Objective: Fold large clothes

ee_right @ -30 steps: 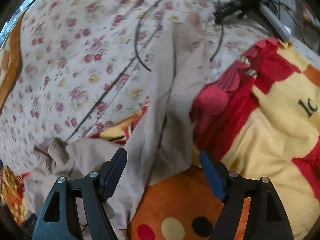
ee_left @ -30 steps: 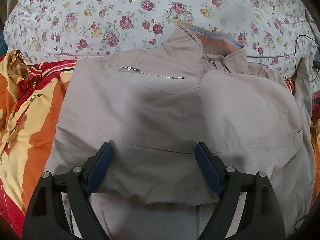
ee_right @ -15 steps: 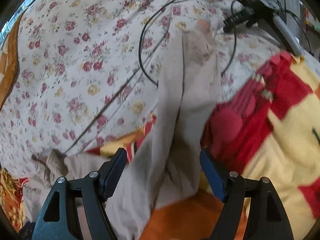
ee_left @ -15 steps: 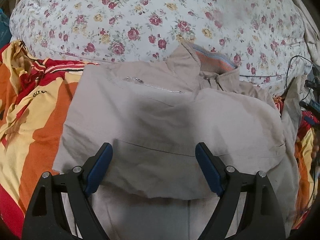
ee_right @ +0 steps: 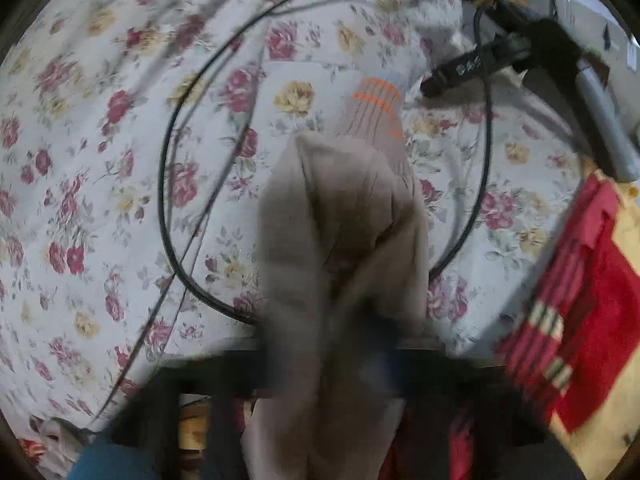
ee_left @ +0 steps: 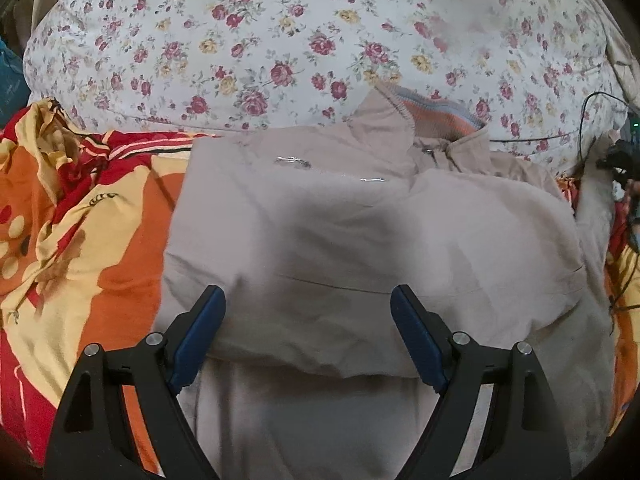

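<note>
A beige jacket (ee_left: pixel 360 240) lies on the bed, collar with orange-grey knit lining at the far side and one flap folded over its front. My left gripper (ee_left: pixel 308 320) hovers open above the near edge of that fold, with nothing between its fingers. The jacket's sleeve (ee_right: pixel 340 220) stretches away over the floral cover and ends in a ribbed cuff (ee_right: pixel 376 108) with orange stripes. My right gripper (ee_right: pixel 344 360) is blurred, and its jaws are closing with the bunched sleeve pinched between them. In the left wrist view the same sleeve (ee_left: pixel 596 208) shows at the right edge.
A floral duvet (ee_left: pixel 280 40) covers the far side, and an orange, red and yellow blanket (ee_left: pixel 80 240) lies under and left of the jacket. A black cable (ee_right: pixel 168 200) loops around the sleeve. A black device (ee_right: pixel 480 60) with wires sits beyond the cuff.
My right gripper travelled along the sleeve toward the cuff, and its jaws came together on the cloth. The left gripper drew back slightly and stayed open.
</note>
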`<state>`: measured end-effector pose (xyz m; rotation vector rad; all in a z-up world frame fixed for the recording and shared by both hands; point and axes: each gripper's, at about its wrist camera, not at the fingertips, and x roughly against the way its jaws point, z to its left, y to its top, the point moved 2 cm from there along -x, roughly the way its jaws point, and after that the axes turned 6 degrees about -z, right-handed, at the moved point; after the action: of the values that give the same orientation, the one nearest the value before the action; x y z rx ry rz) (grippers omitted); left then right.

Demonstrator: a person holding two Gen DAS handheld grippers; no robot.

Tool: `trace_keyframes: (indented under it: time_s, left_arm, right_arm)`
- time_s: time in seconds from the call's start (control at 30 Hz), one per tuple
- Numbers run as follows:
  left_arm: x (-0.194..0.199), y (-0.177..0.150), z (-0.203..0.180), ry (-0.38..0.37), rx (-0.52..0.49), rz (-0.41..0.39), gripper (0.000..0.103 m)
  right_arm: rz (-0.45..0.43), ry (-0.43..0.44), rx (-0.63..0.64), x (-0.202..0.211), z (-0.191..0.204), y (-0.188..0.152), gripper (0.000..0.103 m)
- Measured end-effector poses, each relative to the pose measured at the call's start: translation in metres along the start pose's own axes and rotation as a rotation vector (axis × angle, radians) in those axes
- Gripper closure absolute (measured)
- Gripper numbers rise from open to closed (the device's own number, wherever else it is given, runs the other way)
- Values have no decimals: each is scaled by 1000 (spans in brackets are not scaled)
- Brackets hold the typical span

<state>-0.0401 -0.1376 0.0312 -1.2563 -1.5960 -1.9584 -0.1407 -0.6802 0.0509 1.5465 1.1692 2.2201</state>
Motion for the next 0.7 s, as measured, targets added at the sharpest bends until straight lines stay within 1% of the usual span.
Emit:
trace_keyframes:
  time_s: [0.07,0.13,0.2,0.33,0.4,0.47,0.5,0.53,0.57,0.6,0.63,0.67,0.7]
  left_arm:
    - [-1,0,5,0,14,-1,18]
    - [0,1,9,-6,40,-4,18]
    - [4,2,12,-16,65,-13,18]
    - [13,5,17,-22,92,-30,18]
    - [20,7,20,-25,110,-44,18]
    - [26,9,26,-21,132,-57,18]
    - [28,10,28,-24,142,-58,18]
    - [29,10,30,-28,151,-60,18]
    - [30,9,32,-30,158,-62,18]
    - [29,9,35,-26,164,-55,18]
    - [27,8,37,-24,166,-46,18]
    - [25,7,39,-25,170,-32,18]
    - [25,6,41,-27,173,-24,18]
  right_arm:
    - [-5,65,-15,9,-3,3,97]
    - [-30,154,-6,31,-3,5,99]
    - [-42,287,22,63,4,2,99]
    - [-40,498,123,129,35,-14,99]
    - [-29,614,204,165,65,-32,99]
    - [-30,691,286,198,92,-56,99]
    - [-21,745,324,212,111,-73,99]
    - [0,801,384,226,132,-99,99]
    - [4,818,441,234,146,-116,99]
    - [1,826,527,242,165,-144,93]
    - [6,816,620,244,182,-176,82]
    - [50,794,737,240,197,-210,70]
    - [114,774,828,234,207,-238,55]
